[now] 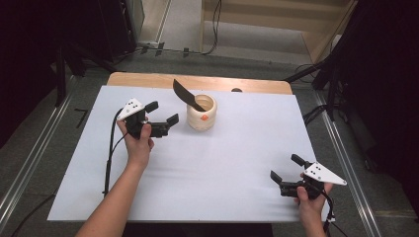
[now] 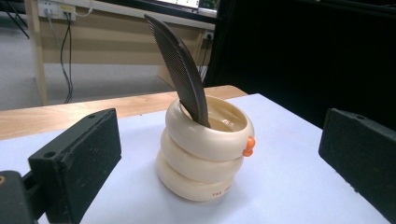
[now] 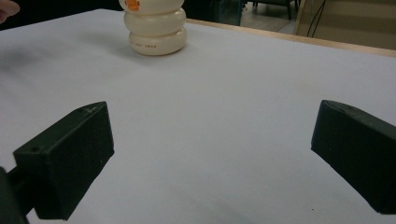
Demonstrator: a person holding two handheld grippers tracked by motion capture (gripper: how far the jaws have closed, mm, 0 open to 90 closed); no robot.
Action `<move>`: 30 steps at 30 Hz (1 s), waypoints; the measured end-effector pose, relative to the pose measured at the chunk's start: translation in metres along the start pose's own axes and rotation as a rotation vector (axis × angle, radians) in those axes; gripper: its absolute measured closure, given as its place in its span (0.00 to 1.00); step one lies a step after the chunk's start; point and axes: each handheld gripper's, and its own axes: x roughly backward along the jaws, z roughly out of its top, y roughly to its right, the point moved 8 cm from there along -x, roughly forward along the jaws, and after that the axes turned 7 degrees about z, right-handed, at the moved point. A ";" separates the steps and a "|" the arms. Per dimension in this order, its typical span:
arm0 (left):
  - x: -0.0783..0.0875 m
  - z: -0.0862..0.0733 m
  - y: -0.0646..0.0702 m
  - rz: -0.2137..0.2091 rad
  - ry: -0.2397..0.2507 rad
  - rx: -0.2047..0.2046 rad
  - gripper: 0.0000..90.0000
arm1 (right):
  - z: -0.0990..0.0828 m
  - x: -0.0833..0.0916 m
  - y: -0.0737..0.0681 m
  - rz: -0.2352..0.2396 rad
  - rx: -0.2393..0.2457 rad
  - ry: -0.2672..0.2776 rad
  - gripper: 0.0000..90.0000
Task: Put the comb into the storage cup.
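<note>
This looks like a lab or recording room rather than anyone's home. The wooden table [image 1: 148, 79] is covered with a plain white sheet [image 1: 237, 163] and stands on a grey carpeted floor [image 1: 44, 148]. Black curtains [image 1: 29, 44] close it in on both sides, and dark stand legs [image 1: 316, 74] straddle the corners (tripods or camera supports, I can't tell which). Cables [image 1: 216, 24] trail across the floor behind, and in the left gripper view a wall socket strip [image 2: 56, 8] sits above pale wooden panelling [image 2: 107, 37]
</note>
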 end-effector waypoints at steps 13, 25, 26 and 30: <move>0.015 -0.005 0.000 0.005 0.005 -0.017 0.00 | 0.000 0.000 0.000 0.000 0.002 -0.002 0.00; 0.033 -0.010 -0.004 0.015 0.018 -0.019 0.00 | 0.000 -0.001 0.000 -0.001 0.004 -0.001 0.00; 0.035 -0.010 -0.004 0.016 0.018 -0.018 0.00 | 0.000 -0.001 0.000 -0.001 0.004 -0.002 0.00; 0.041 -0.014 -0.006 0.020 0.013 -0.026 0.00 | 0.000 -0.001 0.000 0.001 0.005 -0.002 0.00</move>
